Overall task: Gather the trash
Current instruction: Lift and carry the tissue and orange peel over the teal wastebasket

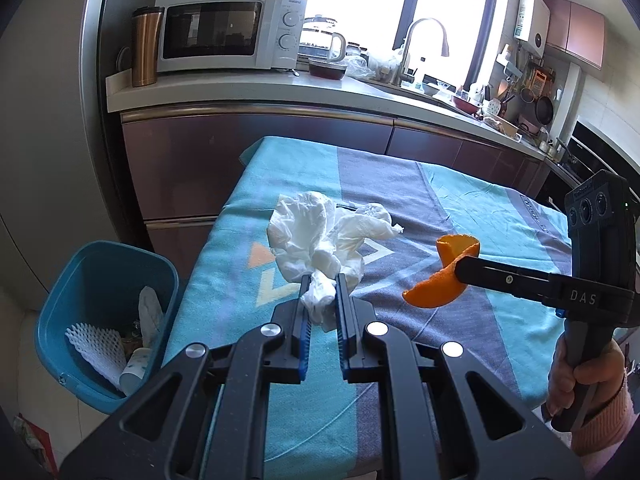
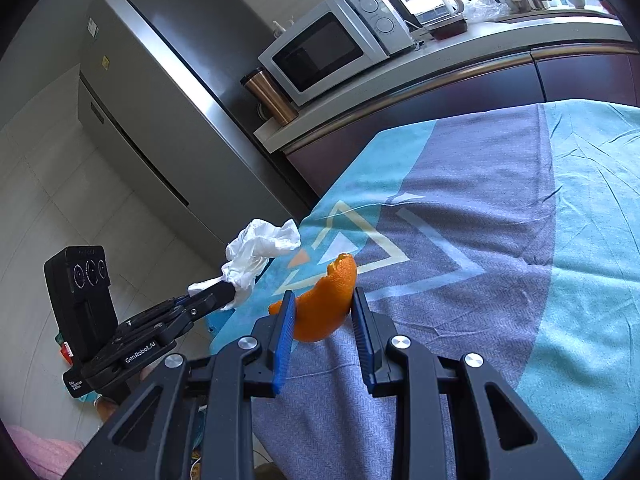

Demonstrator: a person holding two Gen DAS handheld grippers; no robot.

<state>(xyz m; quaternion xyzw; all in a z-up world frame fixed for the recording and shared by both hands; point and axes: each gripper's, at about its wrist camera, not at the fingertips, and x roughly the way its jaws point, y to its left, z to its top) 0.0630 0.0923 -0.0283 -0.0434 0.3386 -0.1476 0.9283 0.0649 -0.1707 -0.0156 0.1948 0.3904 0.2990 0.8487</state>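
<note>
My left gripper (image 1: 323,285) is shut on a crumpled white tissue (image 1: 320,236) and holds it above the left side of the table. It also shows in the right wrist view (image 2: 228,294), the tissue (image 2: 260,252) hanging past the table edge. My right gripper (image 2: 323,298) is shut on a curled orange peel (image 2: 324,304) and holds it above the cloth. In the left wrist view the right gripper (image 1: 460,266) reaches in from the right with the peel (image 1: 440,280). A blue trash bin (image 1: 80,280) stands on the floor left of the table.
The table carries a blue and grey patterned cloth (image 1: 460,340). The bin holds white foam netting (image 1: 96,344) and a paper cup (image 1: 134,372). Behind are a counter with a microwave (image 1: 224,32), a copper tumbler (image 1: 145,46) and a sink. A grey fridge (image 2: 160,100) stands at left.
</note>
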